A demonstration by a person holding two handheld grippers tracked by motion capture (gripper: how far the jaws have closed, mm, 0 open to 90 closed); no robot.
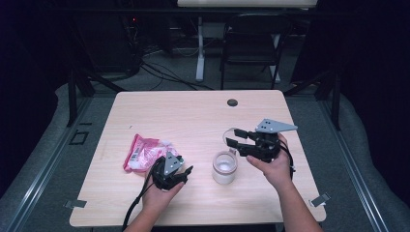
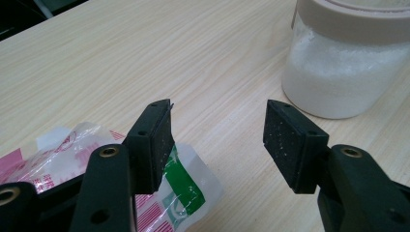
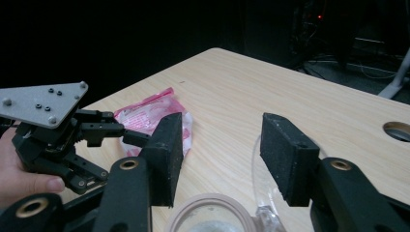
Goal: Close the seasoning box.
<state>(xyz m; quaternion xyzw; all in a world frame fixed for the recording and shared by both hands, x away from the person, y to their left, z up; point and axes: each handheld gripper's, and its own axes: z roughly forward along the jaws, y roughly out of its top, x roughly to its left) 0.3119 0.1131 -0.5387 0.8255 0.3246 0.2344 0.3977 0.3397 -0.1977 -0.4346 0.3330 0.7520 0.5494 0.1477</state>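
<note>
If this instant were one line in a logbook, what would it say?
left tongs: open, empty, beside pink bag | right tongs: open, empty, above jar | jar: upright, white powder inside | table

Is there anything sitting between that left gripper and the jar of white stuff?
Nothing visible: bare table lies between the open left gripper and the jar. The pink packet lies beneath its left side.
</note>
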